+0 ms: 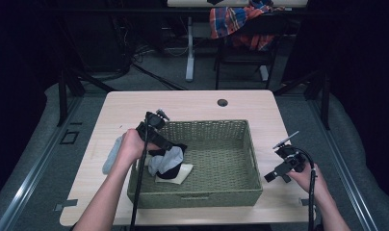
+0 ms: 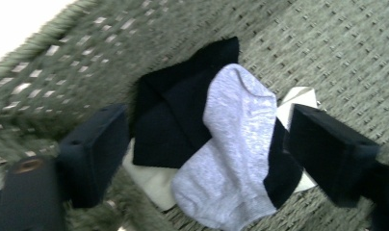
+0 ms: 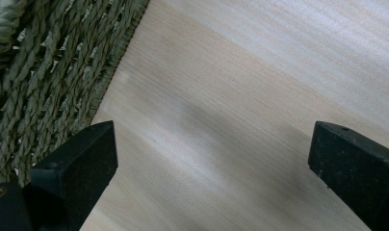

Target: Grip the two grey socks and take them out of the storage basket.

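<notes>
A green woven basket (image 1: 231,132) sits on the wooden table (image 1: 192,103). At its left end lie a grey sock (image 1: 169,158) across a black sock (image 1: 172,172) and a white one (image 1: 183,172). The left gripper view looks down on the grey sock (image 2: 231,139), the black sock (image 2: 173,115) and the white sock (image 2: 151,180). My left gripper (image 1: 172,144) hangs open just above the pile, jaws wide with nothing between them. My right gripper (image 1: 274,176) is open over bare table to the right of the basket, whose wall (image 3: 48,72) shows in the right gripper view.
A pale grey sock (image 1: 111,155) lies on the table left of the basket, partly behind the left hand. A round cable hole (image 1: 222,102) is near the table's far edge. Behind the table stands a chair with plaid cloth (image 1: 236,21).
</notes>
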Demonstrator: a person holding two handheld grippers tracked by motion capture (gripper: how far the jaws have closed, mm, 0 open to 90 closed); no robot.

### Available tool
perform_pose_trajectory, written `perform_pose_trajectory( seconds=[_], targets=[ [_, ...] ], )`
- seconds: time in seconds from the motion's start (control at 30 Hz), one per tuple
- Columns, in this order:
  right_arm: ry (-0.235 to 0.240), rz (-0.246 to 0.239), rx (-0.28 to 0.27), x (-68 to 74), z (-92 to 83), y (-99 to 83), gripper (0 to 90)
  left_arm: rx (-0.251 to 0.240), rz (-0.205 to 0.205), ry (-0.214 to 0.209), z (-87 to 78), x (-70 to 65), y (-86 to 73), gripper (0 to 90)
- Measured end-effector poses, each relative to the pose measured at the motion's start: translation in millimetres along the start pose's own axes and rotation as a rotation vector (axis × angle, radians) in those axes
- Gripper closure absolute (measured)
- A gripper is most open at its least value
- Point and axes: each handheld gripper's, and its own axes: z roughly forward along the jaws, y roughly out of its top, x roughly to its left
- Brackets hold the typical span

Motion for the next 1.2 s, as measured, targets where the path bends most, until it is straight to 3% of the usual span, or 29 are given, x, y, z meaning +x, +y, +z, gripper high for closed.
perform_pose_trajectory(
  seconds=[0.27,0.37,0.57,0.77,0.9,1.07,1.2],
  targets=[
    [0.000,0.000,-0.001,0.1,-0.3,-0.1,3.1,0.079,0.031,-0.056,18.5,-7.1,-0.1,40.9],
    [-0.001,0.024,-0.029,1.6,1.6,-1.3,3.1,0.106,0.040,-0.056,24.1,-9.1,0.0,45.5],
    [0.001,-0.001,0.000,0.2,0.0,0.1,3.2,0.139,0.048,-0.057,30.9,-9.1,-2.1,56.9],
    [0.000,0.003,-0.006,0.8,0.4,0.1,3.2,0.191,0.058,-0.069,40.6,-13.5,-2.8,59.4],
    [0.001,0.002,-0.007,0.9,0.3,0.0,3.2,0.207,0.060,-0.056,42.5,-13.8,-3.1,61.5],
    [0.012,0.004,-0.009,1.2,0.4,0.0,3.2,0.242,0.079,-0.050,47.9,-15.9,-5.8,71.6],
    [0.000,0.002,-0.006,0.9,0.5,0.0,3.3,0.234,0.091,-0.050,46.7,-15.7,-6.3,79.4]
  ],
)
